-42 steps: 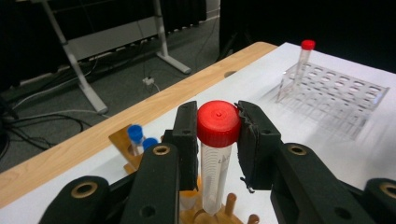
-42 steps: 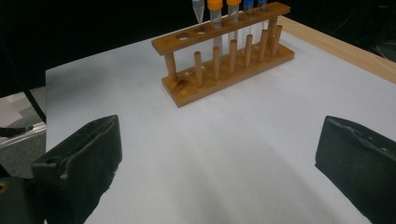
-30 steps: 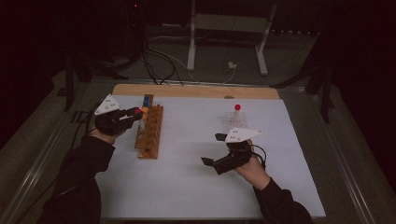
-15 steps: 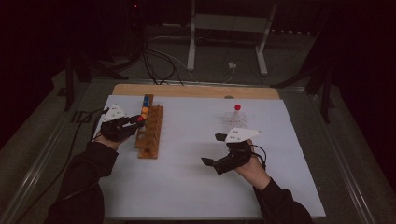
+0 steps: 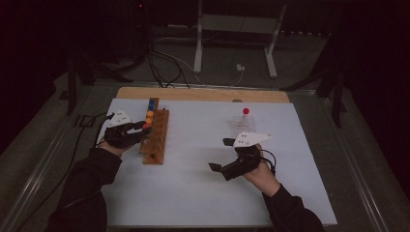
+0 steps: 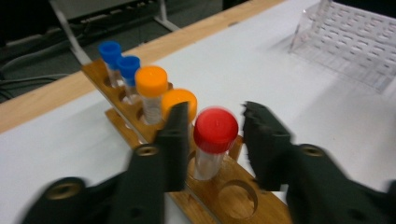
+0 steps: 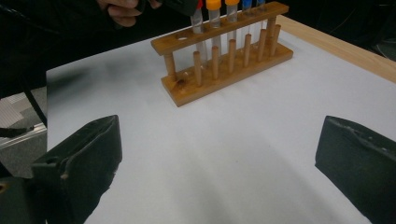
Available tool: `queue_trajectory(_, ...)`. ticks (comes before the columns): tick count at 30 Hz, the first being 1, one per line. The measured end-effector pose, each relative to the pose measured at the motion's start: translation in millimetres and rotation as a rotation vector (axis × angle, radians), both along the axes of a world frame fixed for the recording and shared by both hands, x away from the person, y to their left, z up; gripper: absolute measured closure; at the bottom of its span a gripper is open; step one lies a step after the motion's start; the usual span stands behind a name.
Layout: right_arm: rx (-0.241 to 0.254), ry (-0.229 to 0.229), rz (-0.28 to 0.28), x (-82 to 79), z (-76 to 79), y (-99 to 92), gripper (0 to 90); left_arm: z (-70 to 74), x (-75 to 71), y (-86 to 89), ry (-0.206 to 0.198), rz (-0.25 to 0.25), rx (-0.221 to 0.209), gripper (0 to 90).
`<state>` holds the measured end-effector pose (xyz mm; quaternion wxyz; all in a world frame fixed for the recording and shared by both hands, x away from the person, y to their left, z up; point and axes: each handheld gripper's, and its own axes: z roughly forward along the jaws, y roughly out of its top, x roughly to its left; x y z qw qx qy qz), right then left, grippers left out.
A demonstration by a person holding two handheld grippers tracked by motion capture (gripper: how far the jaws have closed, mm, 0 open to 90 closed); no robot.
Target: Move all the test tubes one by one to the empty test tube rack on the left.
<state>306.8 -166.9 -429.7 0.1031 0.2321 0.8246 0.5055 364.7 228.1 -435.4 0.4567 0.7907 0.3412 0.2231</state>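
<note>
A wooden tube rack (image 5: 155,136) stands at the table's left. It holds two blue-capped tubes (image 6: 119,65), two orange-capped tubes (image 6: 152,86) and a red-capped tube (image 6: 215,140), all upright in its holes. My left gripper (image 6: 215,111) straddles the red cap; its jaws have just been opening, and a gap shows on each side of the cap. In the high view the left gripper (image 5: 140,129) sits at the rack's left side. My right gripper (image 5: 219,154) hovers open over the white mat, far from the rack (image 7: 224,51), with nothing between its jaws (image 7: 219,135).
A clear plastic rack (image 5: 241,123) with one red-capped tube (image 5: 245,112) stands at the back right, seen too in the left gripper view (image 6: 355,46). A white mat (image 5: 193,183) covers the table, with a wooden strip (image 5: 203,94) along its far edge.
The left gripper came down a little with the red-capped tube, which now stands in the wooden rack. Its jaws have parted from the cap. The right hand stayed put.
</note>
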Motion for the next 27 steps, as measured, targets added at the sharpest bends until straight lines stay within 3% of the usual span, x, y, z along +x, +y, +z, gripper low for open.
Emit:
queue_trajectory(4,0.001,-0.009,-0.004,0.9,2.8,-2.2,0.7,10.9,-7.5,-1.2,-0.005,-0.025,-0.019,41.8)
queue_trajectory(8,0.006,-0.027,-0.026,4.6,9.7,-8.5,0.7,19.3,-17.0,-6.0,-0.005,-0.043,-0.014,16.9)
queue_trajectory(13,0.007,-0.058,-0.083,15.2,19.3,-22.5,0.7,22.6,-32.5,-14.1,-0.003,-0.087,-0.021,3.8)
queue_trajectory(20,0.009,-0.071,-0.188,38.5,27.5,-50.1,0.7,20.1,-54.7,-22.5,-0.024,-0.136,-0.052,1.2)
queue_trajectory(27,-0.006,-0.051,-0.302,66.3,8.9,-80.3,3.7,14.7,-66.5,-24.7,-0.03,-0.154,-0.063,1.3)
